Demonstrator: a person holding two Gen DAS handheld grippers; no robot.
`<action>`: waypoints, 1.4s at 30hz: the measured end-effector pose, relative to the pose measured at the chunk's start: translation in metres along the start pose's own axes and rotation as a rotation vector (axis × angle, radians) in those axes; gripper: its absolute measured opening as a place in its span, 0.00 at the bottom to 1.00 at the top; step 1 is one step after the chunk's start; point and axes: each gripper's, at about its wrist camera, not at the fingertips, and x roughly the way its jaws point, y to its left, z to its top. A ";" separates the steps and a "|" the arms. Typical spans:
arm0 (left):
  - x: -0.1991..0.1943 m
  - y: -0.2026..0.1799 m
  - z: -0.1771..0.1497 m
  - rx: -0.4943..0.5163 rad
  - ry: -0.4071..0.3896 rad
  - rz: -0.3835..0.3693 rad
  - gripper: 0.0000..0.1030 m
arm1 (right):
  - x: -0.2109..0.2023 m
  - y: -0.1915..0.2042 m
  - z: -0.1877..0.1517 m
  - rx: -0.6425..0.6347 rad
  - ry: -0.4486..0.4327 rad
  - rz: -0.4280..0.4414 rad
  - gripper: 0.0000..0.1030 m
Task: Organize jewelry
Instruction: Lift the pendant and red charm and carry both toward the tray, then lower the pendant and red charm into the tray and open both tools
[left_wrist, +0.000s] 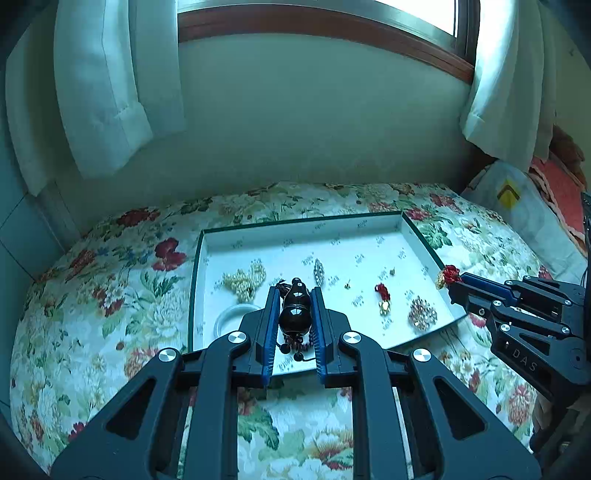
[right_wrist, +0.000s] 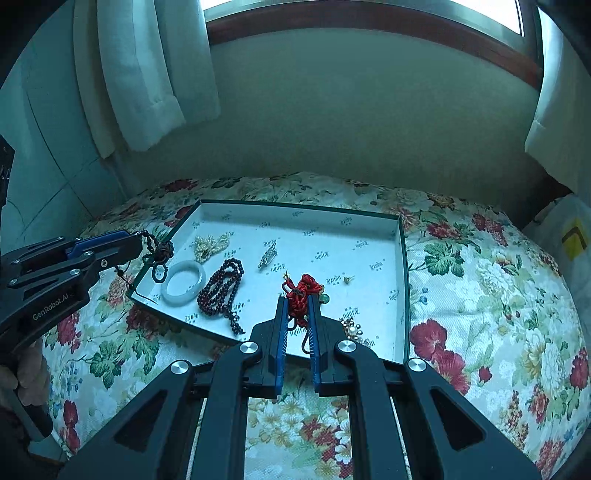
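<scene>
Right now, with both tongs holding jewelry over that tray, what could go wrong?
1. The left tongs pinch a smooth black gourd pendant; its glossy curve may slip out, and its cord dangles at the tray's edge, where it might snag.
2. The right tongs grip only the red knotted cord; loose loops could catch the dark red bead necklace or the pearl brooch lying nearby.

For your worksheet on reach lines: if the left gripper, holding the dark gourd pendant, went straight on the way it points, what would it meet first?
Probably the tray floor just beyond the gourd pendant held by the left gripper, near the silver brooch; depth is unclear.
</scene>
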 end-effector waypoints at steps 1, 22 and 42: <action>0.003 0.000 0.003 0.000 -0.001 0.000 0.16 | 0.002 0.000 0.003 0.000 -0.003 -0.001 0.10; 0.098 0.006 0.044 0.013 0.061 0.034 0.16 | 0.082 -0.002 0.054 -0.017 0.017 -0.005 0.10; 0.168 0.009 0.047 0.021 0.166 0.110 0.16 | 0.149 -0.014 0.057 -0.014 0.115 -0.036 0.10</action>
